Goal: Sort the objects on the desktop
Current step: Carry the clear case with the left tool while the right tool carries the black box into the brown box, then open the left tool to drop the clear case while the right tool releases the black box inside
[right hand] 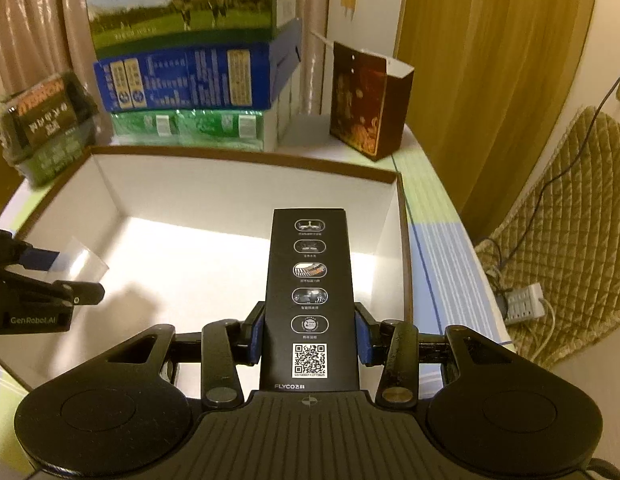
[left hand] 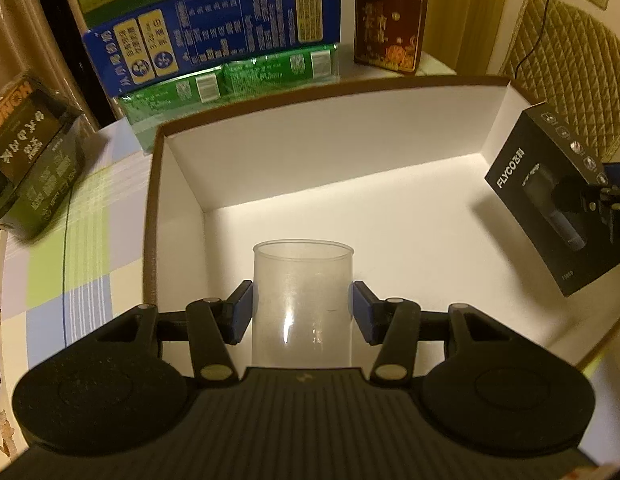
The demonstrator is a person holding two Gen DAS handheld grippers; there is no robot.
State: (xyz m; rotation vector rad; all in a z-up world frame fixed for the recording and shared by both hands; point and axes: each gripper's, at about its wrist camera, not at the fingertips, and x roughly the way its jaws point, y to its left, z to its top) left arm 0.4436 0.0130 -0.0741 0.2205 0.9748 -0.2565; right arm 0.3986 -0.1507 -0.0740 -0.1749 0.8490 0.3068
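A clear plastic cup (left hand: 302, 300) stands upright between the blue pads of my left gripper (left hand: 302, 312), which is shut on it above the white floor of a large open box (left hand: 350, 152). The black FLYCO box (right hand: 310, 292) is clamped on its narrow sides by my right gripper (right hand: 310, 340), held over the right half of the same open box (right hand: 245, 188). In the left wrist view the FLYCO box (left hand: 550, 200) hangs at the right with the right gripper's fingers (left hand: 606, 200) behind it. The right wrist view shows the cup (right hand: 79, 260) and left gripper (right hand: 65, 276) at the far left.
Behind the open box stands a stack of milk cartons, blue over green (left hand: 213, 48). A dark red paper bag (right hand: 370, 108) stands at the back right. A dark package with orange lettering (left hand: 29, 152) lies at the left. A checked tablecloth (left hand: 77, 232) covers the table. A power strip (right hand: 526, 302) lies on the floor.
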